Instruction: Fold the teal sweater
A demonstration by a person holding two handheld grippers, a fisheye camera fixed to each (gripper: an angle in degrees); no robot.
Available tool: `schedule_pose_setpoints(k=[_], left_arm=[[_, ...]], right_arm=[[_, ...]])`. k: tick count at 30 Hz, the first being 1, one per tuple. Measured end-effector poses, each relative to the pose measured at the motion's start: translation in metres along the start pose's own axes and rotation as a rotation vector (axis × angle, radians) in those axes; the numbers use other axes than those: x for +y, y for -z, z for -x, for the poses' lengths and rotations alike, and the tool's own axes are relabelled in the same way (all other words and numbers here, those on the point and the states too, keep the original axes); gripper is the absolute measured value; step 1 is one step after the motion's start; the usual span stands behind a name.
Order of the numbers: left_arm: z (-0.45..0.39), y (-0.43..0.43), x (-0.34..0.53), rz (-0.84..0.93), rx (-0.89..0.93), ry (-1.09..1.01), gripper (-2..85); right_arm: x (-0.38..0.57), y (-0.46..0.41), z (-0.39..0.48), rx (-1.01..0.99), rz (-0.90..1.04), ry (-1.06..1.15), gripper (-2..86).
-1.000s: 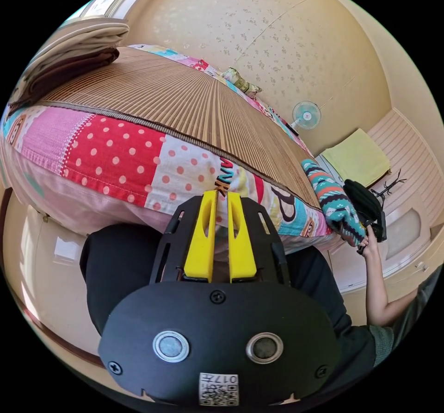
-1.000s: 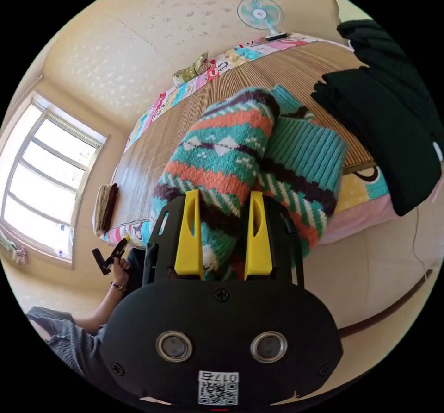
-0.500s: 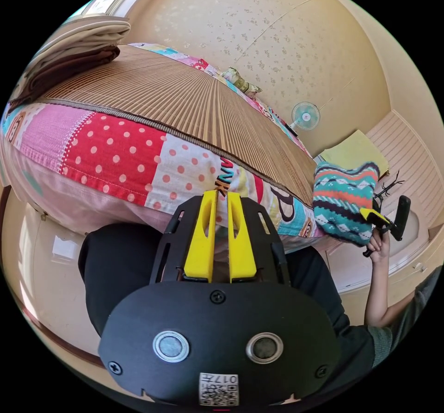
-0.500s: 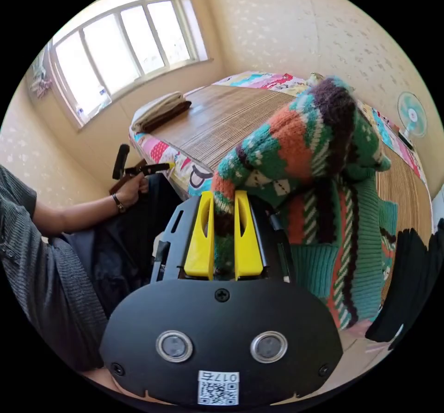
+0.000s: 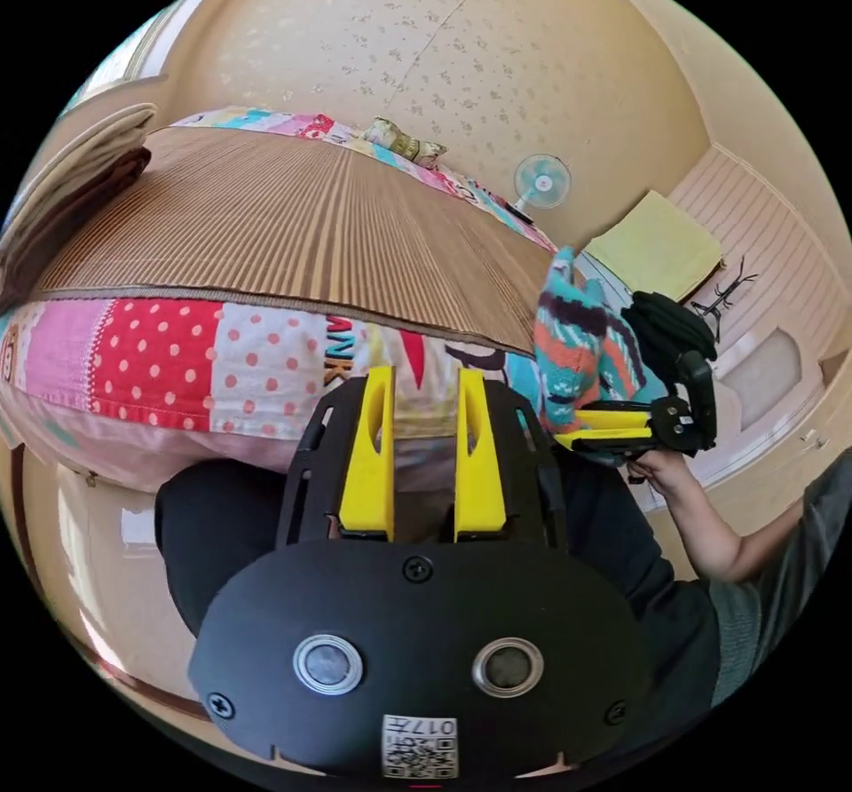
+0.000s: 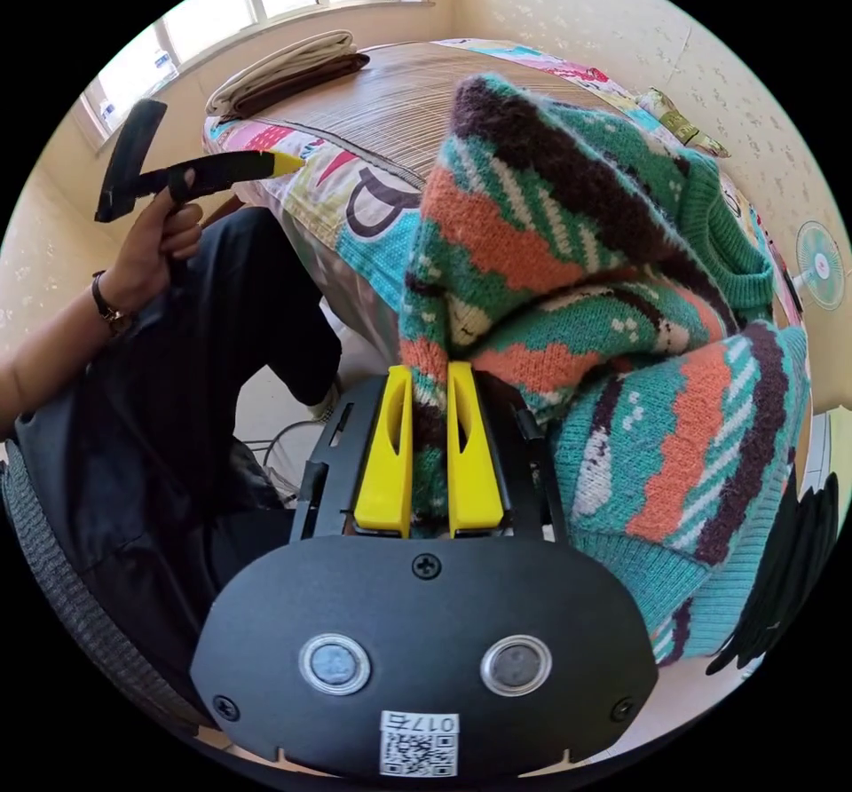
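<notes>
Sweater (image 6: 612,295): bunched and lifted, pinched between the yellow jaws of the right gripper (image 6: 429,384), both jaws pressing on a fold of knit. Hanging in a heap just beyond and to the right of those jaws, off the bed (image 6: 390,99) edge, teal with orange and dark stripes. Seen again in the left gripper view, sweater (image 5: 581,357) bunched above the right gripper (image 5: 612,428), held up beside the bed (image 5: 293,215) corner. Left gripper (image 5: 424,384) spread, jaws apart, nothing between them, patchwork bed edge straight ahead. In the right gripper view, left gripper (image 6: 266,162) up at far left, in a hand (image 6: 155,241), well apart from the knit. Folded cloths (image 6: 284,68) far back on the mat. Dark garment (image 6: 790,561) at the right edge, just beside the sweater.
</notes>
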State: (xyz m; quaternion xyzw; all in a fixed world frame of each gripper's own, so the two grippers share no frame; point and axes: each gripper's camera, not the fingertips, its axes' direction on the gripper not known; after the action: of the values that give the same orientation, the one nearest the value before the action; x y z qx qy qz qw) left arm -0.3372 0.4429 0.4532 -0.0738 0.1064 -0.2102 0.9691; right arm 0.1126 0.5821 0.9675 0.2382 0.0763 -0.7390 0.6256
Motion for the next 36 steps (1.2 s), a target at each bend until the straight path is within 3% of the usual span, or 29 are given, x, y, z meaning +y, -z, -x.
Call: schedule_pose_setpoints(k=[6, 9, 13, 16, 19, 21, 25, 27, 32, 36], left_arm=[[-0.003, -0.021, -0.067, 0.048, 0.464, 0.15, 19.1], [0.0, -0.045, -0.096, 0.18, 0.459, 0.211, 21.8], [0.016, -0.065, -0.104, 0.331, 0.376, 0.296, 17.9], [0.045, -0.046, -0.084, 0.248, 0.637, 0.359, 11.6], [0.06, -0.03, -0.063, 0.172, 1.025, 0.32, 9.5], [0.058, -0.004, -0.052, 0.049, 1.338, 0.227, 8.7], [0.037, 0.069, -0.055, -0.108, 1.6, -0.029, 8.2], [0.02, 0.135, -0.064, -0.197, 1.735, -0.259, 8.1], [-0.005, 0.285, -0.062, -0.383, 1.827, -0.651, 8.1], [-0.027, 0.381, -0.026, -0.501, 1.919, -0.859, 8.1]], right_arm=[[-0.001, -0.003, 0.018, 0.057, 0.009, 0.049, 7.0], [-0.001, -0.006, 0.035, 0.123, 0.032, 0.086, 6.9], [0.008, 0.011, 0.057, 0.227, -0.039, 0.094, 6.5], [0.022, 0.034, 0.065, 0.244, -0.121, 0.085, 6.2], [0.031, 0.076, 0.057, 0.116, -0.229, 0.057, 5.9], [0.032, 0.111, 0.049, -0.031, -0.326, 0.061, 5.8], [0.025, 0.185, 0.044, -0.348, -0.508, 0.181, 5.9], [0.023, 0.213, 0.046, -0.492, -0.581, 0.255, 6.3], [0.016, 0.271, 0.046, -0.839, -0.713, 0.516, 6.9], [0.023, 0.297, 0.014, -0.801, -0.77, 0.534, 3.3]])
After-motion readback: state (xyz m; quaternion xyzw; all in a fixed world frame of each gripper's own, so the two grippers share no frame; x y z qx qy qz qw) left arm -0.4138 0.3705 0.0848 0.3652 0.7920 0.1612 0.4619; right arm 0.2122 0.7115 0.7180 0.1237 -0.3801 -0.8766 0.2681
